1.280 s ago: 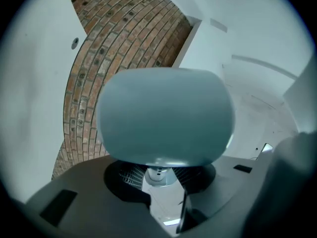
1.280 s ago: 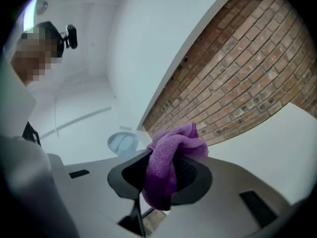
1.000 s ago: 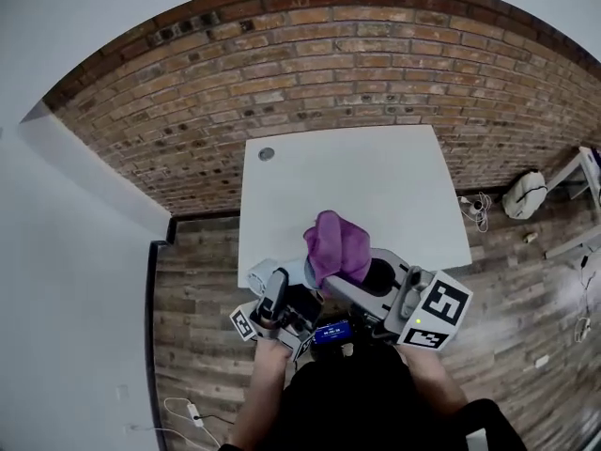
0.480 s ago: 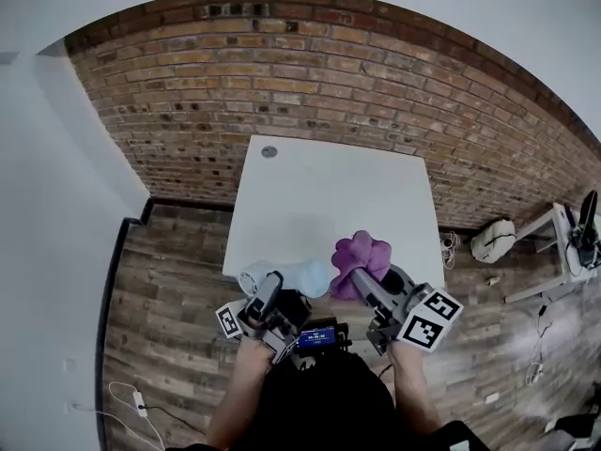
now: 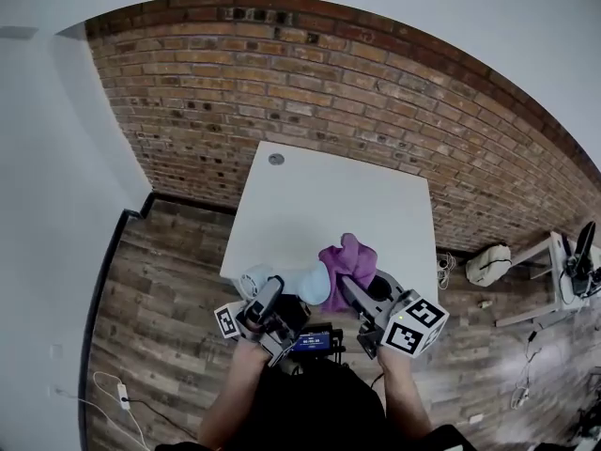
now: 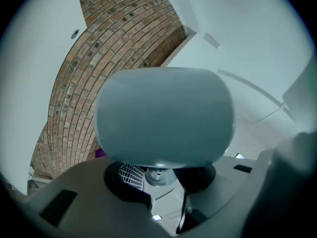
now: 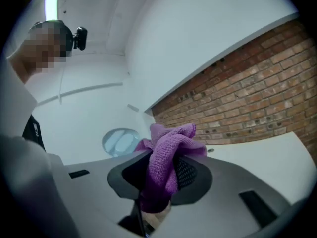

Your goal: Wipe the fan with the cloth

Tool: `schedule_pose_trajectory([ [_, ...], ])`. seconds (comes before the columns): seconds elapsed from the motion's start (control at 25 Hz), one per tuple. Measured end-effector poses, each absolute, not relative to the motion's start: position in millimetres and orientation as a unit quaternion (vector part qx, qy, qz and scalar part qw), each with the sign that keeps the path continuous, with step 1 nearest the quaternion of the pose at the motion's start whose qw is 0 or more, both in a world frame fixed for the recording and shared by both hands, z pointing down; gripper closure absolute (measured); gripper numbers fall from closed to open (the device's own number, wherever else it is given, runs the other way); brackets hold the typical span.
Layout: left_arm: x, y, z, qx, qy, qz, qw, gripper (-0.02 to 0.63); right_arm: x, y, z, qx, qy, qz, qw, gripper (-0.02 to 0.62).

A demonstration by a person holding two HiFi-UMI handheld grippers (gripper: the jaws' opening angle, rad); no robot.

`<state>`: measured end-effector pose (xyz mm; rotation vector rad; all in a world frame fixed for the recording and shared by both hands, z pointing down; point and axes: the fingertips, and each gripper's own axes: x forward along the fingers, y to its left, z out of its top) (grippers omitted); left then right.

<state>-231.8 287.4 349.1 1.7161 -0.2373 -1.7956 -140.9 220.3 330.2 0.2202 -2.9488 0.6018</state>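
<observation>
One fan (image 5: 305, 282); one cloth (image 5: 349, 261)

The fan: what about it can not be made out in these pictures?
- Left gripper view: the fan fills the frame, too near; blades unseen, stem lost inside the left gripper.
- Head view: too small for dust or detail.
- Right gripper view: the cloth hides one edge.

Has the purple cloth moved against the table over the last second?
Yes. Judged against the white table, the purple cloth clamped in the right gripper has shifted rightward along the table's near edge and sunk lower.
</observation>
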Motion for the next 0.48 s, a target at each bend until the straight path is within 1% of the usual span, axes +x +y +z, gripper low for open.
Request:
schedule_pose_trajectory([
  [0.04, -231.7, 287.6, 348.9, 0.653, -0.092, -0.682, 0.318, 0.453, -134.6, 214.9, 336.7, 0.083, -0.971, 0.217, 0.062, 0.502],
  [0.12, -231.0, 286.3, 350.8, 0.657, -0.101, -0.674, 0.322, 0.451, -126.1, 214.6, 329.0, 0.086, -0.966, 0.241, 0.036, 0.502],
  [0.2, -230.0, 284.6, 355.8, 0.654, -0.105, -0.672, 0.331, 0.453, -126.7, 228.0, 301.4, 0.064, -0.973, 0.222, 0.004, 0.502],
  [0.28, -227.3, 282.8, 360.8, 0.648, -0.103, -0.674, 0.339, 0.453, -135.9, 251.4, 272.7, 0.026, -0.983, 0.179, -0.013, 0.502],
  [0.4, -218.7, 278.6, 362.3, 0.647, -0.100, -0.671, 0.347, 0.451, -155.1, 281.7, 263.6, -0.008, -0.993, 0.113, 0.015, 0.502],
  [0.48, -213.9, 274.7, 362.5, 0.647, -0.103, -0.668, 0.352, 0.453, -160.0, 286.7, 269.7, -0.005, -0.995, 0.091, 0.031, 0.502],
])
